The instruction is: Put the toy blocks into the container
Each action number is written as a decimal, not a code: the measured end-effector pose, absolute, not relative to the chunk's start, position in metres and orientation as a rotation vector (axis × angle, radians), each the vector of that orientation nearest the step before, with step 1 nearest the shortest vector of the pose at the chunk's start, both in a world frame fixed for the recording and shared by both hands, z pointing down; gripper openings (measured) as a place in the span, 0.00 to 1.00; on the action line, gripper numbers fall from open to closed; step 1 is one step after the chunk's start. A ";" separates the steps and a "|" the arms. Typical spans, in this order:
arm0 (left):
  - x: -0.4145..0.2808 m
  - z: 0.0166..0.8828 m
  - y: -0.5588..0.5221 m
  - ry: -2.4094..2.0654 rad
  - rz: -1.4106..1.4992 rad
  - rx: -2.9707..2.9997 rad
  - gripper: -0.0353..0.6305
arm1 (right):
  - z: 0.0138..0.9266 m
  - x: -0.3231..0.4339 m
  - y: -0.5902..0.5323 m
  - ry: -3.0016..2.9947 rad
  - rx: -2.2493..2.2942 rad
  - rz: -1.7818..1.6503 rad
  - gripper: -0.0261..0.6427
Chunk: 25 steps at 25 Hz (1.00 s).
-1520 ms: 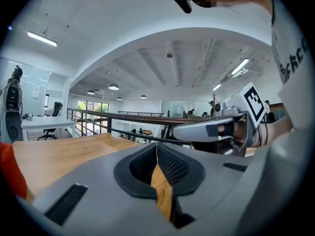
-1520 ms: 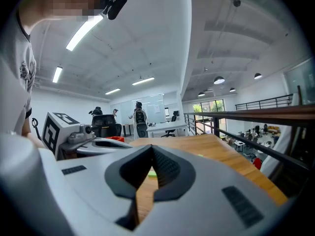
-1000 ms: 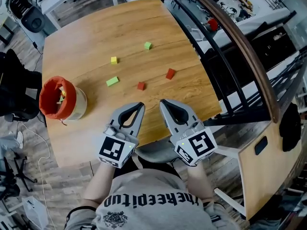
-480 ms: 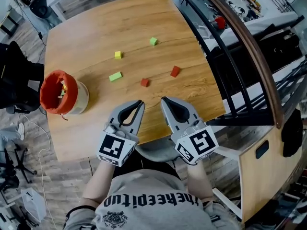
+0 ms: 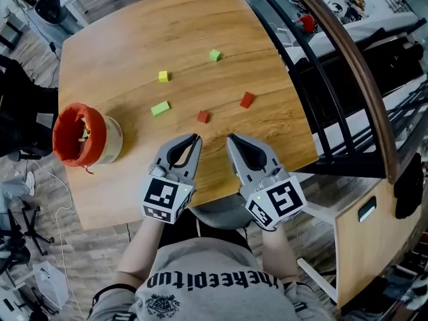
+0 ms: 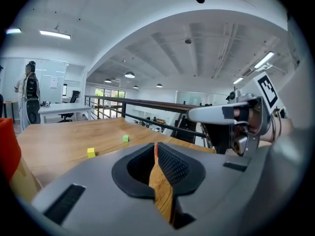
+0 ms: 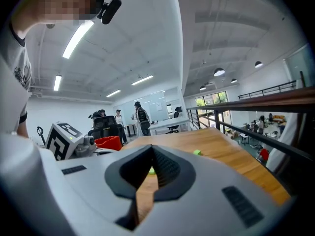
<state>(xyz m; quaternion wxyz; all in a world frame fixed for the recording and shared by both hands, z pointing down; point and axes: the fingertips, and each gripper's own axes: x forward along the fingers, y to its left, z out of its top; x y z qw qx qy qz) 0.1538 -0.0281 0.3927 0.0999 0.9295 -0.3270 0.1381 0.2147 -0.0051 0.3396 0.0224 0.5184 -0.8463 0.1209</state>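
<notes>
Near the front edge of a wooden desk [image 5: 134,39], seen from above, a person holds two tools side by side. Of these, the left hand-held gripper [image 5: 195,140] has its jaws pressed together with nothing between them; its own view shows only desk wood through the slit. Beside it, the right hand-held gripper [image 5: 231,139] is likewise closed and empty. Both point across the desk toward the blocks and touch none of them.

Five toy blocks lie loose on the desk, well apart from one another. A small red block [image 5: 202,116] sits nearest, just ahead of the jaws. A larger red block [image 5: 247,99] lies to its right and a flat light green block [image 5: 160,108] to its left. A yellow block [image 5: 162,76] lies beyond that, and a green block [image 5: 215,55] is farthest away.

At the desk's left edge stands the container [image 5: 114,142], a pale tub with an orange-red rim. A few small pieces show inside it, too small to name.

By my judgement the task is far from finished. Something may already be in the container, but all five visible blocks remain to be picked up, and none is being carried.
</notes>
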 end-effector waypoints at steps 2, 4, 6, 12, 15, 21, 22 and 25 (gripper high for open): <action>0.155 0.398 -0.035 -0.962 0.418 2.734 0.08 | 0.342 0.215 -0.009 -2.616 1.610 0.386 0.06; 0.157 0.403 -0.042 -0.952 0.431 2.720 0.12 | 0.345 0.217 -0.013 -2.608 1.617 0.398 0.06; 0.159 0.409 -0.048 -0.938 0.444 2.705 0.15 | 0.348 0.219 -0.016 -2.597 1.628 0.411 0.06; 0.163 0.431 -0.069 -0.923 0.501 2.652 0.20 | 0.357 0.226 -0.027 -2.560 1.651 0.454 0.06; 0.165 0.445 -0.076 -0.916 0.545 2.628 0.22 | 0.363 0.230 -0.030 -2.547 1.661 0.481 0.06; 0.172 0.473 -0.087 -0.907 0.645 2.590 0.27 | 0.372 0.237 -0.036 -2.529 1.671 0.520 0.06; 0.173 0.477 -0.088 -0.907 0.660 2.584 0.28 | 0.374 0.238 -0.036 -2.526 1.673 0.528 0.06; 0.175 0.489 -0.091 -0.902 0.695 2.562 0.29 | 0.378 0.242 -0.037 -2.515 1.681 0.549 0.06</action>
